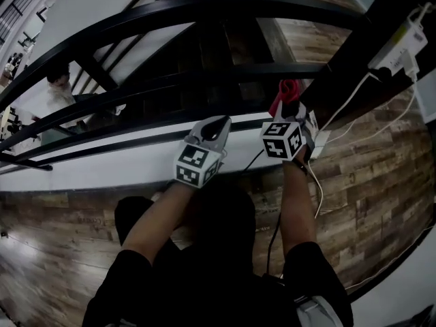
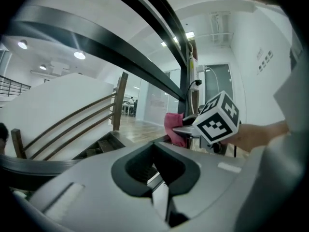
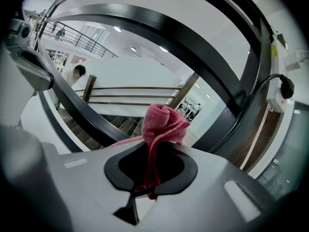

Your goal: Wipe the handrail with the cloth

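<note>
Well, the right claw (image 3: pixel 147 190) is nipped tight on a pink cloth (image 3: pixel 161 122). Its jaws meet on the cloth's lower end, and the rest stands up out of the dark mouth in a soft, rolled bunch of looped terry. The left claw (image 2: pixel 157 180) has its jaws pressed together along a thin seam with nothing between them, and a ribbed dark pad shows inside its mouth. Both claws have smooth, pale grey plastic bodies. Each carries a cube faced with black-and-white square markers. From the head view the left cube (image 1: pixel 197 165) and the right cube (image 1: pixel 281 139) sit near each other, at the ends of two bare forearms.

The cloth is held up just in front of the railing, beside a dark slanting post (image 1: pixel 354 53). Whether it touches the metal I cannot tell. Above it sweeps the handrail (image 1: pixel 204 5), a broad, flat, glossy black band bent in a long curve, with thinner black bars (image 1: pixel 204 70) running under it. At the upper right sits a white power adapter (image 1: pixel 402 46), and a white cable (image 1: pixel 347 102) trails down from it toward the claws. The floor (image 1: pixel 381 182) is wood-grain plank, brown and streaky. Beyond the railing a staircase (image 3: pixel 120 124) drops away, with wooden rails (image 3: pixel 130 94) set against a white wall. A person in a white top (image 1: pixel 58 90) stands on the far side of the bars.
</note>
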`<act>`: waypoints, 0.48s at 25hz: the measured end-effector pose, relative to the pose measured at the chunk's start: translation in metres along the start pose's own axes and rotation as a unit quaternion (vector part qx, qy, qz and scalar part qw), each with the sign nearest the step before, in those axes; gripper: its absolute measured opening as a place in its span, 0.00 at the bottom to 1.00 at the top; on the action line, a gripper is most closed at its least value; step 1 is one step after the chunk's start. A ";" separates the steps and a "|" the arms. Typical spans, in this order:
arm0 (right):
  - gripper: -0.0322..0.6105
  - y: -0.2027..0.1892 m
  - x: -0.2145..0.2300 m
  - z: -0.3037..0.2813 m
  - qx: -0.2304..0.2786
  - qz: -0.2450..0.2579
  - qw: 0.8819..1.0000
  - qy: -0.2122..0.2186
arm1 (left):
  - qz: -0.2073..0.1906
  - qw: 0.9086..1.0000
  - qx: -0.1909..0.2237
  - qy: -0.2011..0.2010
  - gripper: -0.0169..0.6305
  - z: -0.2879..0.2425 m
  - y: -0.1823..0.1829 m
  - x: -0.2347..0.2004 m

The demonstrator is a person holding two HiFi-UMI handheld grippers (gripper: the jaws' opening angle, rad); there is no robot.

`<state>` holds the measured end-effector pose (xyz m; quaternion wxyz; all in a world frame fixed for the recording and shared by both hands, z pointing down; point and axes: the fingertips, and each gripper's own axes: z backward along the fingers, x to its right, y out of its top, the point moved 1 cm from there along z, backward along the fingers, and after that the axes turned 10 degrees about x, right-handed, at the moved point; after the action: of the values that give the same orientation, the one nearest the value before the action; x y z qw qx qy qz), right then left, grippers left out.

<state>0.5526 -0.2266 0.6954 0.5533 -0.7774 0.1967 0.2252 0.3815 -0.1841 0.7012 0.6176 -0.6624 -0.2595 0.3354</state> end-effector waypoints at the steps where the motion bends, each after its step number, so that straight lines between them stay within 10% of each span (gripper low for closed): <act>1: 0.11 0.001 -0.004 0.000 0.002 0.000 1.000 0.006 | -0.002 1.000 0.001 0.006 0.03 0.001 0.001 -0.002; 12: 0.11 0.018 -0.043 0.010 0.018 0.033 0.998 0.056 | 0.019 0.996 0.055 0.061 0.02 0.044 0.008 -0.034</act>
<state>0.5057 -0.2204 0.7028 0.5475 -0.7719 0.2566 0.1962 0.3260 -0.1824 0.6966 0.6609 -0.6516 -0.1905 0.3199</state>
